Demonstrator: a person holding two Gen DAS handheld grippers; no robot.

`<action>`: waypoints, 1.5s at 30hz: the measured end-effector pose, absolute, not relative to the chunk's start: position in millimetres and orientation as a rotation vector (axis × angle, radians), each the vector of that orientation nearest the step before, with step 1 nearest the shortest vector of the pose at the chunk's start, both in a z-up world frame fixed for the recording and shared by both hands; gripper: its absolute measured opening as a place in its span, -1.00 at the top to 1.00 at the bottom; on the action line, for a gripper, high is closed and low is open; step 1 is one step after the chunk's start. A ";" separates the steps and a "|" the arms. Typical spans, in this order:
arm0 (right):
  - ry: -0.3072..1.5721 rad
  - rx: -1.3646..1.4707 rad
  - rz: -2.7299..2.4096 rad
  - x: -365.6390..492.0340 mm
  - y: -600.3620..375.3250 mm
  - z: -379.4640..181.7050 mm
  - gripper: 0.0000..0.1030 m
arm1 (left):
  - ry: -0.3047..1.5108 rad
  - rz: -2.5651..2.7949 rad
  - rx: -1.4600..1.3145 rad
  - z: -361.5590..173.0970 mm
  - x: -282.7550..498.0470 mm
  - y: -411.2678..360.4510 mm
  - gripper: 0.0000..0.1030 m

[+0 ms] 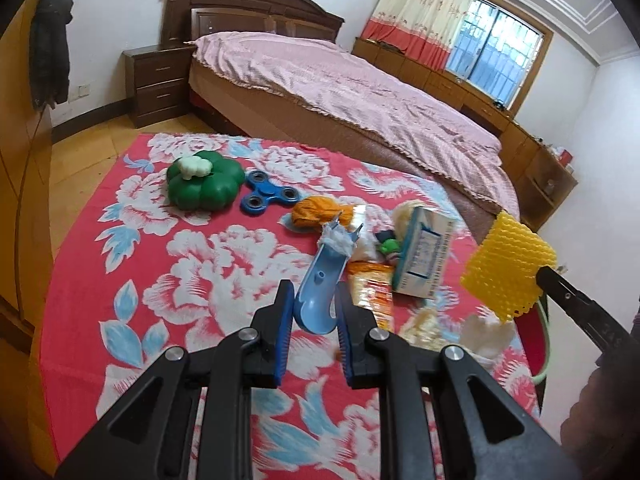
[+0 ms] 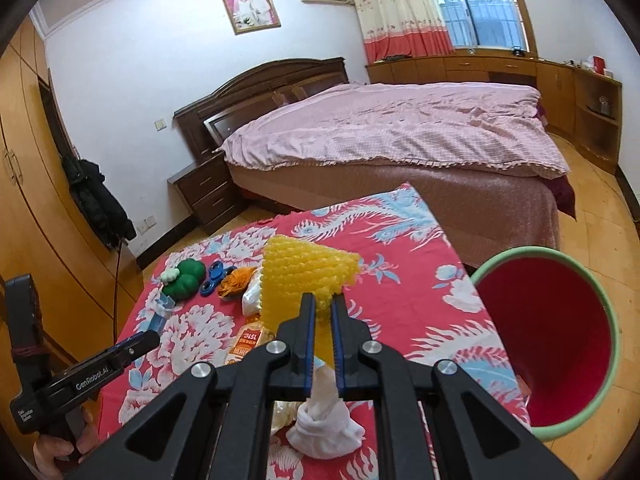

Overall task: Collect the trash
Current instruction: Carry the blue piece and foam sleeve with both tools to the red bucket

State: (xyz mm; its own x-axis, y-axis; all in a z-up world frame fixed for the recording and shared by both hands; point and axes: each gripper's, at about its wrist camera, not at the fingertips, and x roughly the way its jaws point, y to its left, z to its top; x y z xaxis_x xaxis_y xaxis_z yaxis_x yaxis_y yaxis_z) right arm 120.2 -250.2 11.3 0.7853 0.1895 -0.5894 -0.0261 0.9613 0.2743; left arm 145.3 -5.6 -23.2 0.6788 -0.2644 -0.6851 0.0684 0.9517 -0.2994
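The left gripper (image 1: 312, 312) is clamped on a blue plastic scoop (image 1: 320, 292), pinching its curved lower end; a wad of white tissue (image 1: 338, 238) sits stuck in the scoop's far end. The right gripper (image 2: 323, 312) is closed on a yellow foam net (image 2: 304, 276), holding it by one corner above the table (image 2: 400, 280), which is covered with a red floral cloth.

Toward the table's far left corner lie a green toy (image 1: 204, 182) and, just beside it, a blue spinner (image 1: 269, 194). Near the middle of the cloth sits a heap of trash: an orange bag (image 1: 316, 210), a small carton (image 1: 420, 256) and a snack wrapper (image 1: 370, 292) close together, several touching. A crumpled white tissue (image 2: 324, 428) lies near the near edge, below the right gripper.

A red bin (image 2: 552, 340) with a pale green rim stands just off the table's right edge, its mouth tilted toward the right wrist camera.
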 end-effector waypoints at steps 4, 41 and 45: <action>0.624 0.262 0.088 106.5 -259.2 21.4 0.82 | 0.793 -0.215 -0.233 -14.0 135.9 -18.5 0.61; 0.590 0.409 -0.212 39.6 -399.2 7.1 0.82 | 0.840 -0.548 -0.057 4.5 112.5 -185.5 0.61; 0.611 0.435 -0.249 39.3 -416.8 -6.3 0.81 | 0.850 -0.594 -0.020 -0.1 117.0 -213.8 0.61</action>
